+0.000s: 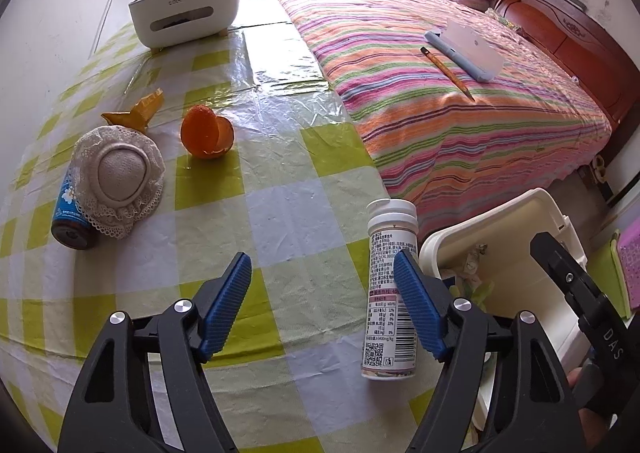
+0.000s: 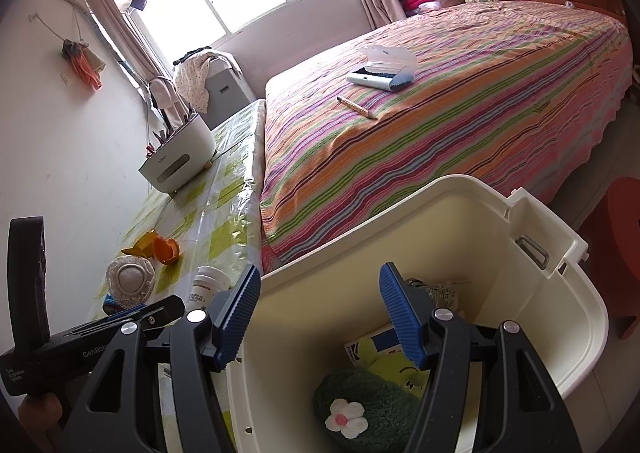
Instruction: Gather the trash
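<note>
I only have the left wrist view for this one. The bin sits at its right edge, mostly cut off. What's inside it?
Observer: The right wrist view looks straight into the bin. A green fuzzy thing lies at the bottom.
Operator: Anything else in there?
Observer: A yellow-green packet next to it, and crumpled wrapping farther back.
Operator: Is the right gripper carrying anything?
Observer: No. The right gripper is open over the bin, with nothing pinched between its pads.
</note>
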Demonstrator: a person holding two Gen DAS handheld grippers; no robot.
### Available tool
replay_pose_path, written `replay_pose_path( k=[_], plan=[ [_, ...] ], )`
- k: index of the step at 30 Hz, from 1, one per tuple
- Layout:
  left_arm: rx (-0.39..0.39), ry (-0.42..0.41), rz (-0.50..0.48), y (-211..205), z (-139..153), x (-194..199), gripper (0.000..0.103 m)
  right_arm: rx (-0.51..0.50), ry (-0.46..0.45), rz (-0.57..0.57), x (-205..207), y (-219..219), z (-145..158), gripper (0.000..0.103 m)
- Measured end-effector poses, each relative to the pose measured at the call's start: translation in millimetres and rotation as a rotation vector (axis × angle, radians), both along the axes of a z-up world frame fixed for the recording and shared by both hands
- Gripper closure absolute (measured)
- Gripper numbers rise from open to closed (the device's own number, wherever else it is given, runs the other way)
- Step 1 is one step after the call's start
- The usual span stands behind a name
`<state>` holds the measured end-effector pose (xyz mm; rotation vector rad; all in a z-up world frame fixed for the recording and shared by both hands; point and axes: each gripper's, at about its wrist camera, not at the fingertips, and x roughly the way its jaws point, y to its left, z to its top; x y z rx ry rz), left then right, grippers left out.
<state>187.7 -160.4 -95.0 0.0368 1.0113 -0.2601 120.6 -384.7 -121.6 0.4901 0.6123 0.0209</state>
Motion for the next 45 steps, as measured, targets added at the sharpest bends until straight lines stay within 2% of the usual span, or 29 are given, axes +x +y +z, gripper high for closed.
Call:
replay_pose_path(
  k=[4, 8, 10, 11, 13, 15, 16, 18, 20, 22, 23, 25, 26, 28, 30, 32, 37, 41, 43, 44, 45],
  plan=[
    [-0.035, 0.035, -0.056, -10, -8, -6, 0.025, 0.001, 0.001, 0.000, 1, 0, 0, 0.043],
    [0.033, 0.041, -0.096, -24, -17, -11, 0.027, 0.000, 0.002, 0.001, 1, 0, -1, 0.043],
    [0.084, 0.020, -0.109, -29, -22, -14, 0.045, 0.002, 0.003, -0.001, 1, -1, -1, 0.043],
    [0.118, 0.004, -0.110, -31, -22, -15, 0.050, 0.004, 0.004, -0.002, 1, -1, -1, 0.043],
    [0.097, 0.005, -0.107, -29, -20, -15, 0.073, 0.009, 0.003, -0.004, 0, -2, -1, 0.043],
    [0.040, 0.020, -0.074, -21, -15, -12, 0.075, 0.008, 0.001, -0.007, 0, -2, 0, 0.043],
    [0.023, -0.003, -0.064, -18, -10, -13, 0.075, 0.008, 0.000, -0.008, 0, -2, 0, 0.043],
    [0.019, -0.085, -0.077, -20, 4, -19, 0.075, 0.010, -0.002, -0.011, 0, -3, 0, 0.043],
    [-0.025, -0.137, -0.114, -24, 17, -28, 0.075, 0.016, -0.010, -0.023, -2, -6, 1, 0.043],
    [-0.083, -0.153, -0.147, -31, 27, -35, 0.072, 0.025, -0.034, -0.057, -6, -12, 4, 0.043],
    [-0.099, -0.144, -0.159, -36, 28, -36, 0.068, 0.032, -0.051, -0.084, -9, -16, 6, 0.043],
    [-0.116, -0.131, -0.159, -42, 27, -38, 0.015, 0.058, -0.091, -0.158, -19, -30, 10, 0.043],
    [-0.119, -0.152, -0.136, -42, 27, -40, 0.011, 0.079, -0.106, -0.188, -22, -37, 11, 0.043],
    [-0.118, -0.167, -0.115, -41, 26, -41, 0.012, 0.130, -0.128, -0.239, -29, -51, 11, 0.043],
    [-0.109, -0.138, -0.105, -37, 25, -35, 0.012, 0.171, -0.136, -0.266, -32, -61, 10, 0.043],
    [-0.144, -0.124, -0.076, -27, 27, -30, 0.012, 0.195, -0.127, -0.264, -31, -65, 8, 0.043],
    [-0.216, 0.015, -0.021, -9, 11, -8, 0.012, 0.192, -0.105, -0.230, -24, -57, 7, 0.043],
    [-0.117, 0.093, 0.031, -6, -16, 6, 0.013, 0.189, -0.090, -0.204, -21, -52, 5, 0.043],
    [-0.077, 0.062, 0.020, -7, -17, 5, 0.015, 0.192, -0.079, -0.194, -19, -51, 3, 0.043],
    [-0.050, 0.063, 0.010, -9, -19, 6, 0.020, 0.197, -0.077, -0.192, -19, -51, 2, 0.043],
    [-0.016, 0.049, 0.002, -11, -19, 5, 0.036, 0.200, -0.075, -0.191, -19, -51, 2, 0.043]
  ],
)
